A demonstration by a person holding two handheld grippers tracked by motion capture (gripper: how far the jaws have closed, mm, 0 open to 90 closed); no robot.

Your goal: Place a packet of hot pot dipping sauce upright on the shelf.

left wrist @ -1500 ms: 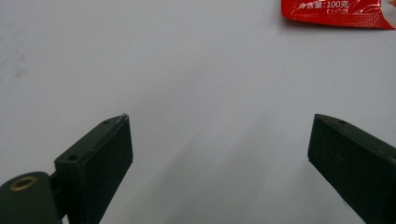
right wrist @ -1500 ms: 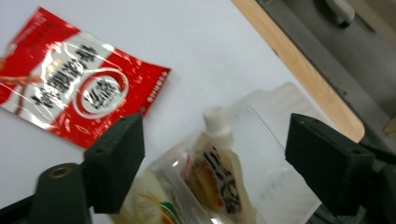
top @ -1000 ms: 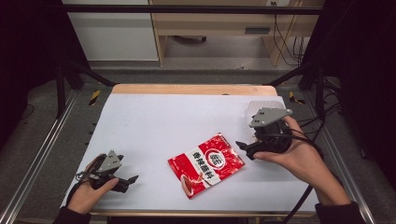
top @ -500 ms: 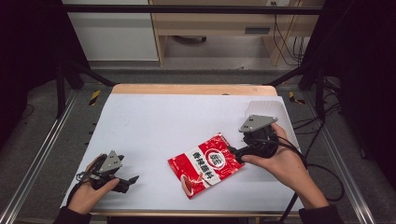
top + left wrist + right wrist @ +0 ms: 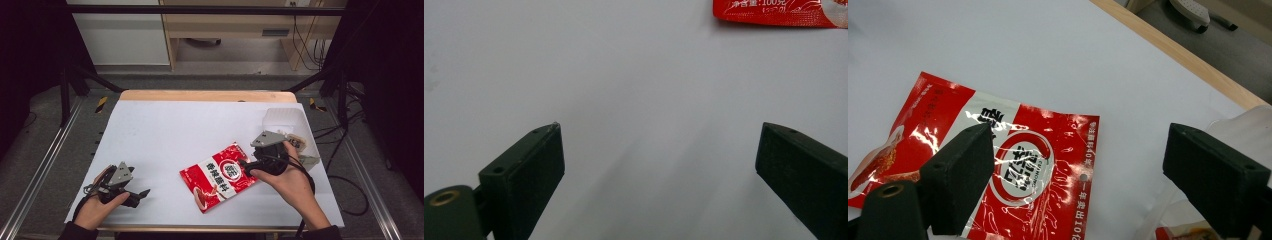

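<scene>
A red snack packet (image 5: 220,175) with a white band and a round logo lies flat on the white table, near the front middle. My right gripper (image 5: 246,164) is low at the packet's right edge and points left. In the right gripper view its jaws (image 5: 1078,145) stand wide apart and have just been closing a little. The packet (image 5: 1013,165) lies under the left jaw and the gap, and no pad presses on it. My left gripper (image 5: 137,194) rests at the front left, open (image 5: 659,135) over bare table. The packet's edge (image 5: 774,10) lies far ahead of it.
A translucent plastic container (image 5: 282,120) stands just behind my right hand; in the right gripper view it (image 5: 1243,125) is under the right jaw. The table's wooden far edge (image 5: 205,95) runs across the back. Metal frame rails flank both sides.
My right gripper has come down and left, from beside the container to the packet's right edge. The left gripper and the packet have stayed put.
</scene>
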